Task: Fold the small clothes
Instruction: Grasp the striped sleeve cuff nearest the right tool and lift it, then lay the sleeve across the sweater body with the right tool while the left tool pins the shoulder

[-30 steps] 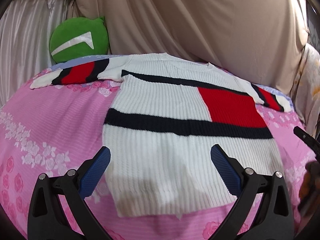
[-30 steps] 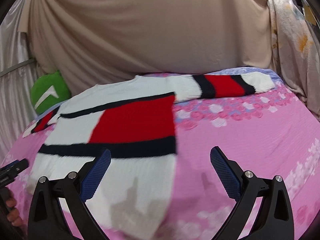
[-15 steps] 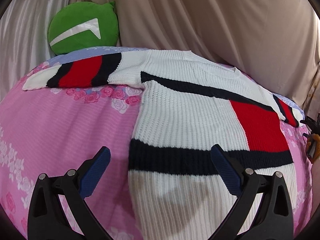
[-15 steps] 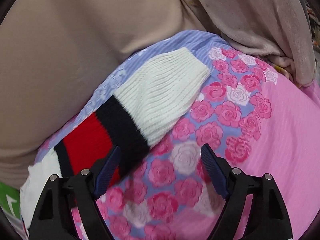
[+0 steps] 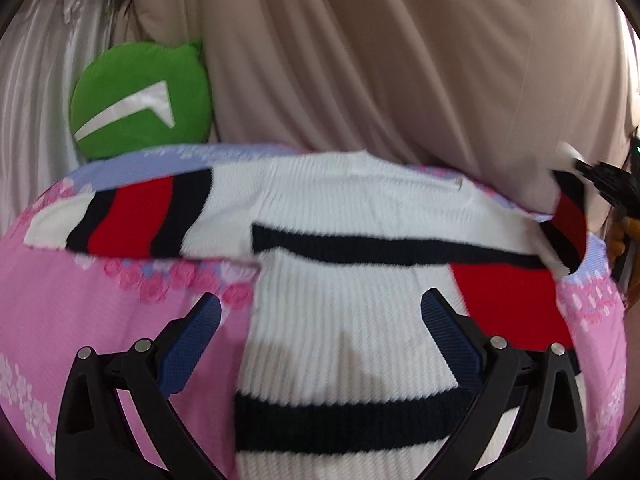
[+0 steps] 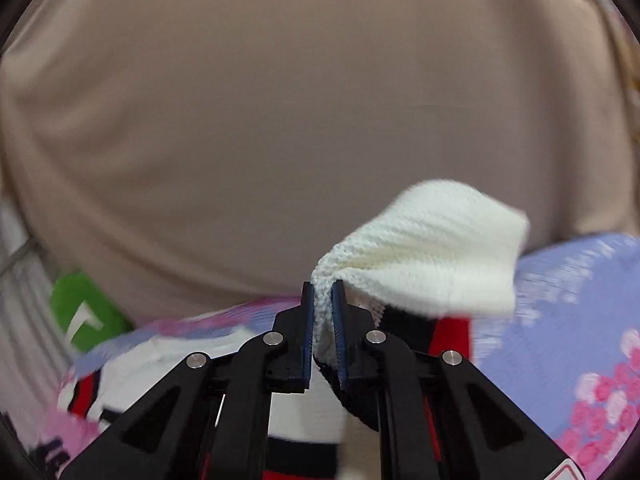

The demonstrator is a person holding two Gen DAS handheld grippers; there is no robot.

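On the pink bed (image 5: 100, 320), my right gripper (image 6: 323, 320) is closing on the sweater (image 5: 340, 320) cuff (image 6: 432, 252) to fold its sleeve inward; left gripper (image 5: 320, 340) hovers released above the body.

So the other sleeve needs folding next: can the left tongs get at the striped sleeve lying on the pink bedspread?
Probably yes. The left tongs are open and hold nothing, and the striped sleeve lies flat and uncovered ahead.
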